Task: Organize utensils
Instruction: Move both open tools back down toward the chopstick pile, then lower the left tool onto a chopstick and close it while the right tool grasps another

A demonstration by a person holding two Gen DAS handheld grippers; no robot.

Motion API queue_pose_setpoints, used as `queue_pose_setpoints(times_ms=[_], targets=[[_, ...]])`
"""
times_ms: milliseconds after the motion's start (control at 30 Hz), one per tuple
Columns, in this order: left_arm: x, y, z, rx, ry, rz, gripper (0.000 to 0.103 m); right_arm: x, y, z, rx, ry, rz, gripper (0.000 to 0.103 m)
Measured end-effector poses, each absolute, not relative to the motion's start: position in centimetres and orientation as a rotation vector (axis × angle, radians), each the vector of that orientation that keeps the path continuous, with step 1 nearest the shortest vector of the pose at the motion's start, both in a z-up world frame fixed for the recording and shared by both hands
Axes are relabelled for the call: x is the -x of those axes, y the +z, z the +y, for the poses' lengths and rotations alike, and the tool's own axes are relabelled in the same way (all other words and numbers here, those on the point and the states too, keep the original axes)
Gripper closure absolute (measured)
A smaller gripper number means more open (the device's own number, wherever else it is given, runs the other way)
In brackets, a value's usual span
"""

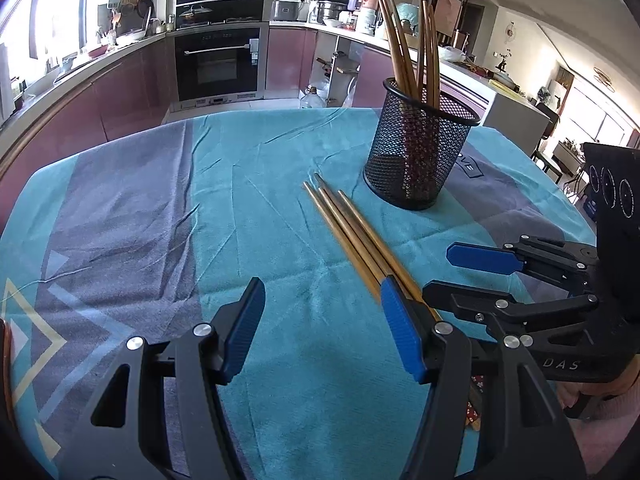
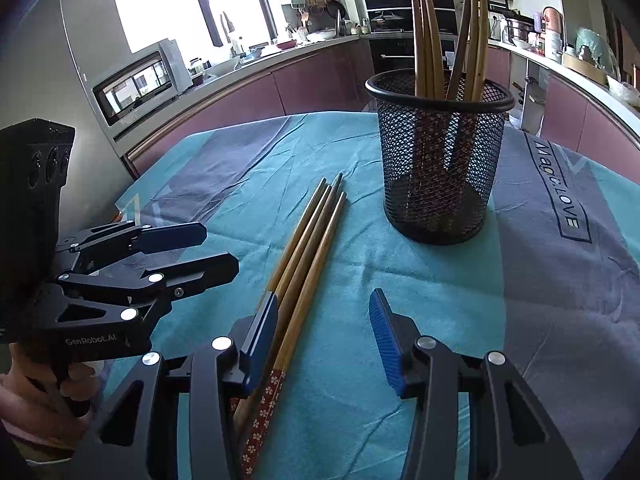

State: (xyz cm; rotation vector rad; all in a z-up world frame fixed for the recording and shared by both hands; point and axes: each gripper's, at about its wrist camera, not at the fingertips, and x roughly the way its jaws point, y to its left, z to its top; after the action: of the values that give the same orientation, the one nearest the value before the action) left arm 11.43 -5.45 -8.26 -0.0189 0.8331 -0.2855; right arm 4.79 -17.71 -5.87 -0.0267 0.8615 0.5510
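Left to right in the left wrist view: my left gripper [image 1: 322,330] sits low centre, jaws released, nothing between the pads, only the teal and grey patterned tablecloth [image 1: 132,208] under them. Its right-hand blue pad is just beside the loose bundle of four wooden chopsticks [image 1: 348,224] lying flat on the cloth, tips pointing toward the upper middle of the frame. Whether that pad touches them I can't tell. Further right, the black wire-mesh cylindrical holder [image 1: 420,152] stands upright with several chopsticks already in it, leaning on the rim. My right gripper [image 1: 472,276] comes in from the right edge.

Right wrist view: left gripper at the left edge, then the right gripper [image 2: 324,338] at bottom centre, jaws apart and gripping nothing. The bundle runs along the inside of its left pad; the red patterned ends [image 2: 260,412] pass under the linkage at the bottom. Holder [image 2: 440,160] is upper right, well apart from the bundle.

Judgement: still pre-grasp, four sticks left to move.

Risks:
- Sticks hug one pad, off-centre. Closing now likely rolls or fans them and catches only some.
- Thin round sticks on soft cloth: pads could pinch fabric and drag the cloth, and the holder with it.
- Both grippers crowd the same bundle: collision risk.
- Standing sticks lean outward, so an insertion could snag or tip the holder.
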Motion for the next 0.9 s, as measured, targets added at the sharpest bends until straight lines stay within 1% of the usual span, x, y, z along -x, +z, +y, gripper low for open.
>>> queue_pose_setpoints(times_ms=[200, 333, 500, 600, 667, 767, 900], targets=[[-11.6, -8.6, -5.7, 0.013, -0.287, 0.843, 0.044, -4.6, -6.1, -16.9, 0.054, 0.552, 0.867, 0.059], [-11.6, -8.8, -5.7, 0.014, -0.288, 0.849, 0.044, -4.8, -6.4, -16.6, 0.065, 0.547, 0.882, 0.065], [-11.7, -8.9, -5.7, 0.015, -0.292, 0.855, 0.044, -4.8, -6.6, -16.6, 0.074, 0.541, 0.891, 0.068], [-11.8, -9.0, -5.8, 0.013, -0.296, 0.860, 0.044, -4.8, -6.6, -16.4, 0.092, 0.528, 0.895, 0.073], [-11.8, -9.2, -6.0, 0.011, -0.298, 0.863, 0.044, -4.8, -6.7, -16.4, 0.097, 0.518, 0.895, 0.078], [-12.1, -9.3, -6.2, 0.006, -0.298, 0.868, 0.044, -4.9, -6.7, -16.7, 0.087, 0.516, 0.897, 0.080], [-12.3, -9.5, -6.5, 0.003, -0.299, 0.873, 0.044, -4.9, -6.7, -17.1, 0.075, 0.516, 0.898, 0.080]])
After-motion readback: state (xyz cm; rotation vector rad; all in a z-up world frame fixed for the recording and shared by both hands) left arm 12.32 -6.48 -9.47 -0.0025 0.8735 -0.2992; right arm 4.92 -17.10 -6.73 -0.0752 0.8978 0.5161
